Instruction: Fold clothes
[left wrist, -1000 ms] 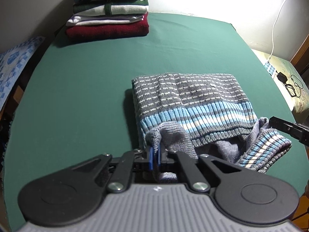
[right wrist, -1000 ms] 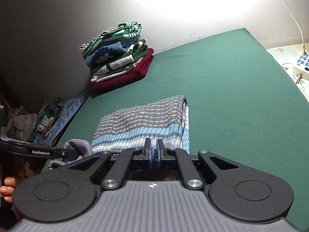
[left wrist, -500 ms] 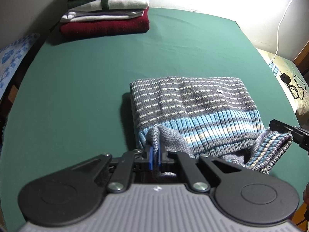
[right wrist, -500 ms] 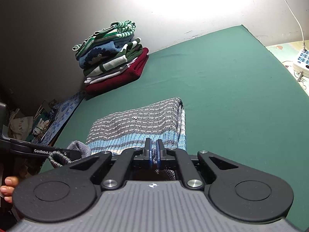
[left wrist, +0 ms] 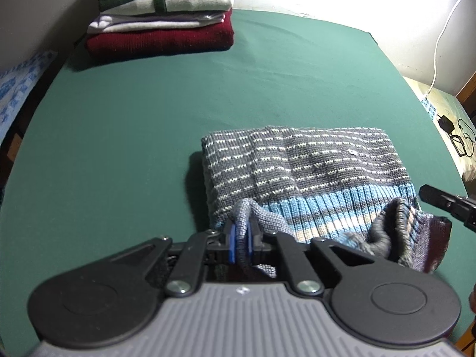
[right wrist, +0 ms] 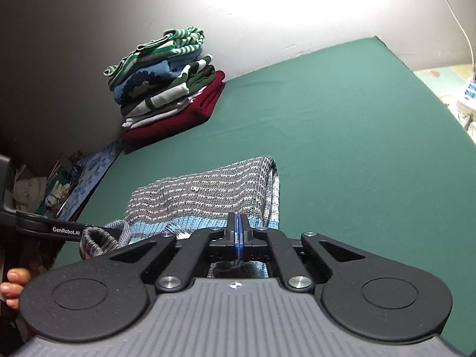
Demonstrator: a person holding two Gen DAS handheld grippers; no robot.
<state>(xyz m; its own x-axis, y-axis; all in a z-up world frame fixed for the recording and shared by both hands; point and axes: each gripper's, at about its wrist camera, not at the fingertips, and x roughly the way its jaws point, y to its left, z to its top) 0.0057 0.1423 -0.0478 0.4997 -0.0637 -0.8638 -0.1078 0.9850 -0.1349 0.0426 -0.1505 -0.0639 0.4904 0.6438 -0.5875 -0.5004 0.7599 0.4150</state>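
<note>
Left wrist view, nearest first: left gripper (left wrist: pixel 240 242), blue pads pinched on a raised grey fold of the striped sweater (left wrist: pixel 300 166) at its near left corner. Lifted a little off the green table (left wrist: pixel 148 113), likely so the edge can be carried over the rest. Off to the right, right gripper (left wrist: pixel 446 205) reaching in at the sweater's other near corner, where the ribbed blue hem bunches up; grip itself not clear from this side.

Right wrist view, nearest first: right gripper (right wrist: pixel 237 232) with jaws drawn nearly together, only a thin blue line between the pads; knit fabric just under and ahead of them, apparently nipped there. At the left edge, left gripper (right wrist: pixel 89 232) clamped on a grey cuff-like bunch, fingers (right wrist: pixel 12 285) of a person's hand curled round its handle.

Beyond both claws, sweater lying flat, already doubled into a compact rectangle, near middle of the table. Paired corner holds judged to suit one more fold away from the person.

Farthest back, pile of folded clothes (right wrist: pixel 169 89) against the wall, dark red at the bottom, probably where finished pieces go.
</note>
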